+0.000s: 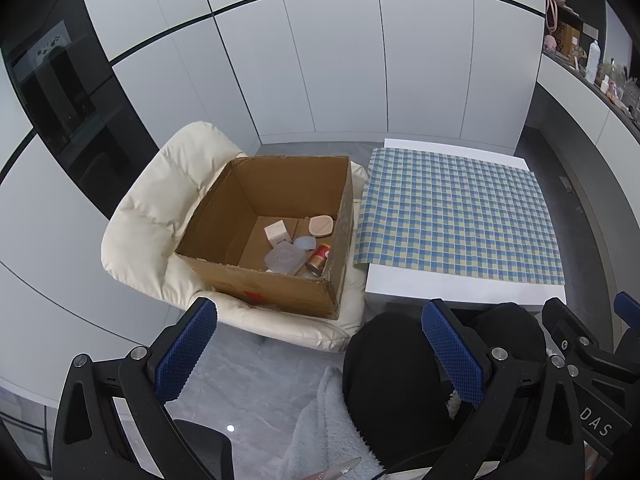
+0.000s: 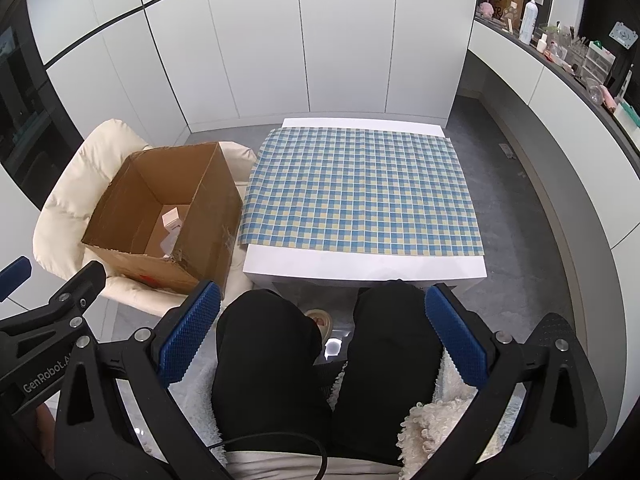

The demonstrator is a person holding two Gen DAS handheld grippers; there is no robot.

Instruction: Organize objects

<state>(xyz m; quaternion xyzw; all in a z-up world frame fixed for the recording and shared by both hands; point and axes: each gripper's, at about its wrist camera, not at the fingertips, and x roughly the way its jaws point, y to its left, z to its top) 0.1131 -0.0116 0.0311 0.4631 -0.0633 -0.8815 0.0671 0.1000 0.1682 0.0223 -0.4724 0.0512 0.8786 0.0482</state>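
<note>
An open cardboard box [image 1: 224, 248] [image 2: 208, 216] rests on a cream padded chair [image 1: 160, 200] [image 2: 68, 192] left of the table. Inside it lie a small white carton [image 1: 277, 232] [image 2: 171, 216], a clear plastic lid [image 1: 285, 259], a pale blue piece [image 1: 305, 243], a beige oval puff [image 1: 321, 225] and a red-and-gold can [image 1: 319, 262]. My left gripper [image 1: 320, 344] stands open and holds nothing, low in front of the box. My right gripper [image 2: 322, 320] is open too, held over the person's black-trousered knees [image 2: 272, 352]. The white table [image 2: 360, 268] carries only a blue-and-yellow checked cloth [image 2: 360, 188] [image 1: 456, 212].
White cabinet doors [image 2: 280, 48] close off the far side. A dark counter [image 2: 560, 60] crowded with bottles and small items runs along the right. Grey floor [image 2: 520, 200] lies between table and counter. A fluffy white throw [image 2: 432, 416] covers the seat under the person.
</note>
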